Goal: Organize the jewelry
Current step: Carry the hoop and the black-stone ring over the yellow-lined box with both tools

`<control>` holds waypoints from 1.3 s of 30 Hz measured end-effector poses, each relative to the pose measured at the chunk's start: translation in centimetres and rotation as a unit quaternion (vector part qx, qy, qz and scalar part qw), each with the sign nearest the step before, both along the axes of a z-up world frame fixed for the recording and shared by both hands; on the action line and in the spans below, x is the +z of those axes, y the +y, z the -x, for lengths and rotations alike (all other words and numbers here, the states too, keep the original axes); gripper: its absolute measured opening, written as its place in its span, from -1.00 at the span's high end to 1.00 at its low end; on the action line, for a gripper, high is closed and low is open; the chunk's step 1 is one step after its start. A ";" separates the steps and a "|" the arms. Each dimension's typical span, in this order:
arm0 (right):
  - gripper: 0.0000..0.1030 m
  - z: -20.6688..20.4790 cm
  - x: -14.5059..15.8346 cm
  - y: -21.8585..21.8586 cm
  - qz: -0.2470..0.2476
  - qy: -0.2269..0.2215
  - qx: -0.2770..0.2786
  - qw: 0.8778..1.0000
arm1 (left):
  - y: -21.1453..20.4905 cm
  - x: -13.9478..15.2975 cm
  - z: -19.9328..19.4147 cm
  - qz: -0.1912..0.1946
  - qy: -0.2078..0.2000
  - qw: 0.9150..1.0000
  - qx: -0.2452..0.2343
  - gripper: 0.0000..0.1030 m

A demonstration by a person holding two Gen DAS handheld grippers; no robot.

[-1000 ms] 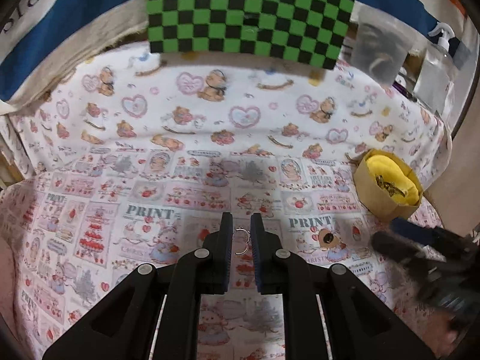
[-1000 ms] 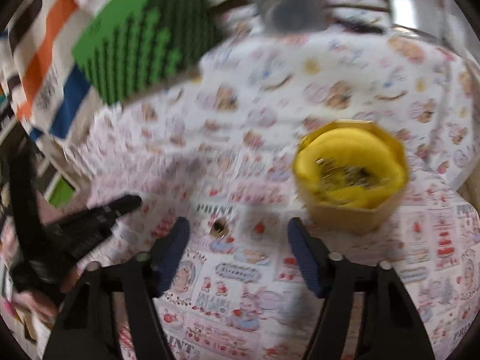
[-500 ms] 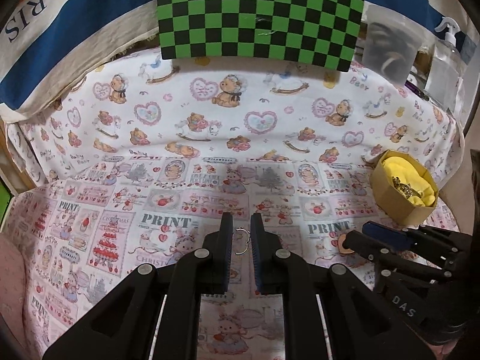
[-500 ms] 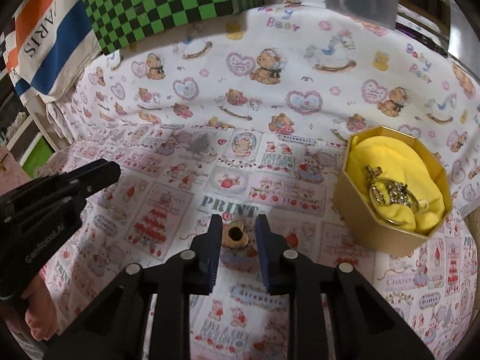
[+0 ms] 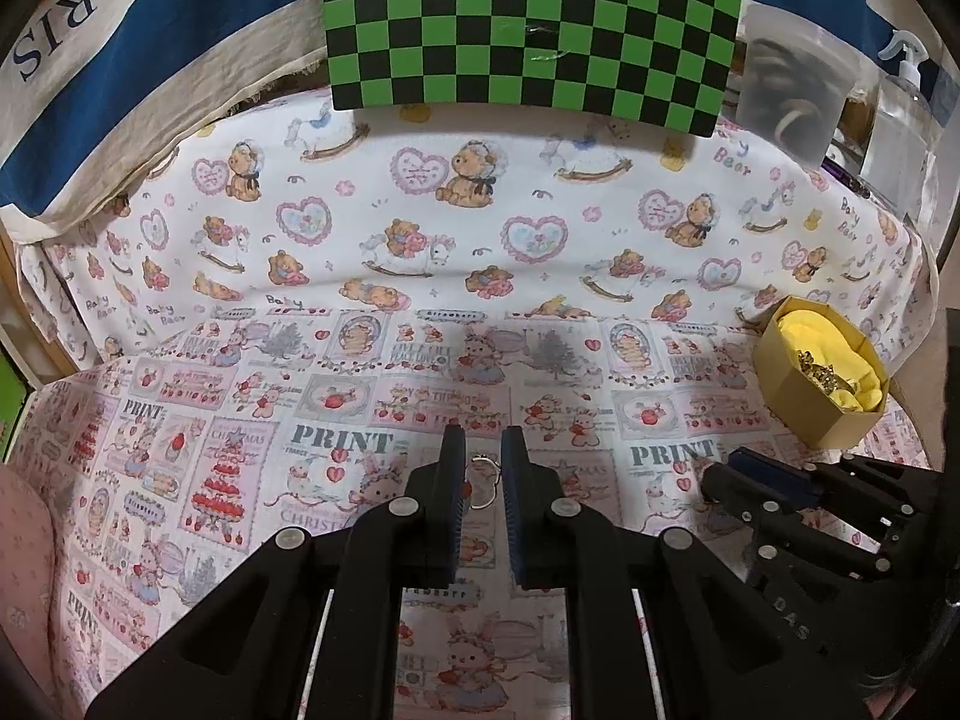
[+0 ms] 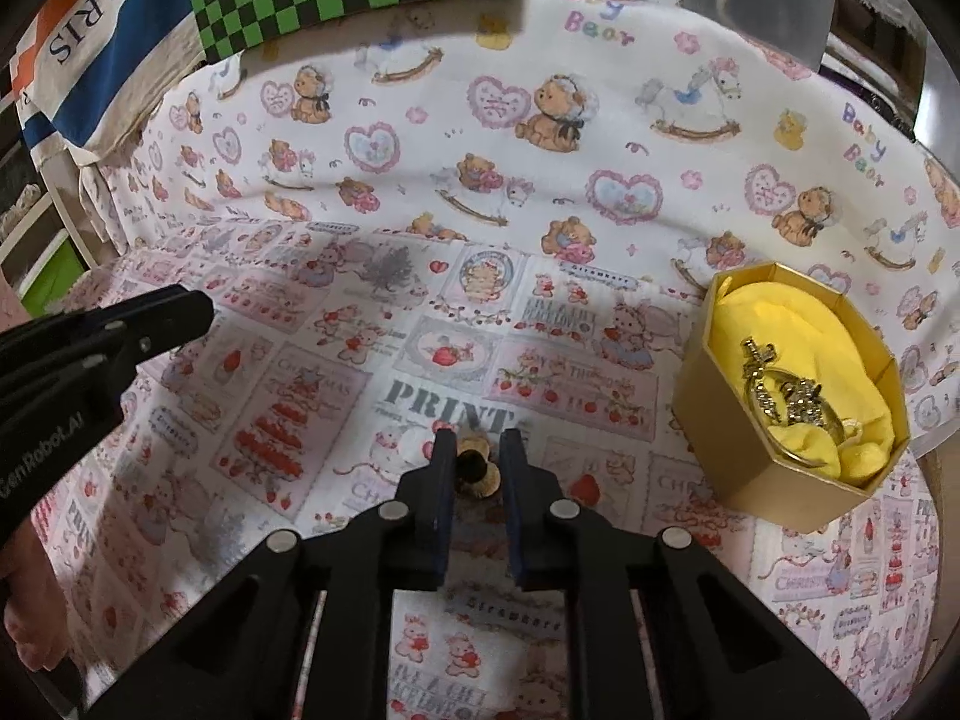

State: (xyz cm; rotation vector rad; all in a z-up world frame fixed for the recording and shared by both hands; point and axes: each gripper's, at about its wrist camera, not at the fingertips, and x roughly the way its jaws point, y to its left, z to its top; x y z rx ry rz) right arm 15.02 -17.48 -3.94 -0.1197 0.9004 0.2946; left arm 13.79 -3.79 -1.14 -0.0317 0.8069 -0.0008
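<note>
My left gripper [image 5: 483,450] is shut on a thin silver ring [image 5: 483,483] and holds it just above the printed cloth. My right gripper [image 6: 477,444] is closed around a small brown heart-shaped piece with a dark hole [image 6: 475,471] that lies on the cloth. A gold octagonal box [image 6: 786,384] with yellow lining holds gold jewelry [image 6: 780,399]; it stands right of the right gripper. In the left wrist view the box [image 5: 819,369] is at the far right, and the right gripper's body [image 5: 798,498] lies in front of it.
A green and black checkerboard [image 5: 534,18] stands at the back. A clear plastic container [image 5: 786,78] and a spray bottle [image 5: 900,120] stand at the back right. A striped cloth bag [image 5: 120,72] lies at the back left. The left gripper's body [image 6: 90,354] enters the right wrist view from the left.
The right gripper swung in over the brown piece and closed from wide open to narrow around it. The left gripper has stayed in place, holding the ring.
</note>
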 end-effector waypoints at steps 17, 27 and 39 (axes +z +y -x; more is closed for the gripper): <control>0.75 3.0 3.2 -1.2 0.000 -0.076 -0.001 0.997 | -0.7 1.5 1.9 -0.013 -0.045 0.999 -0.009 0.78; 0.75 4.3 8.5 -8.1 -0.118 -0.147 -0.045 0.981 | -5.0 6.2 4.7 -0.009 -0.105 0.993 -0.049 0.78; 0.74 2.2 8.1 -19.0 -0.286 -0.144 -0.150 0.935 | -13.3 7.4 -1.9 0.065 -0.070 0.988 -0.123 0.78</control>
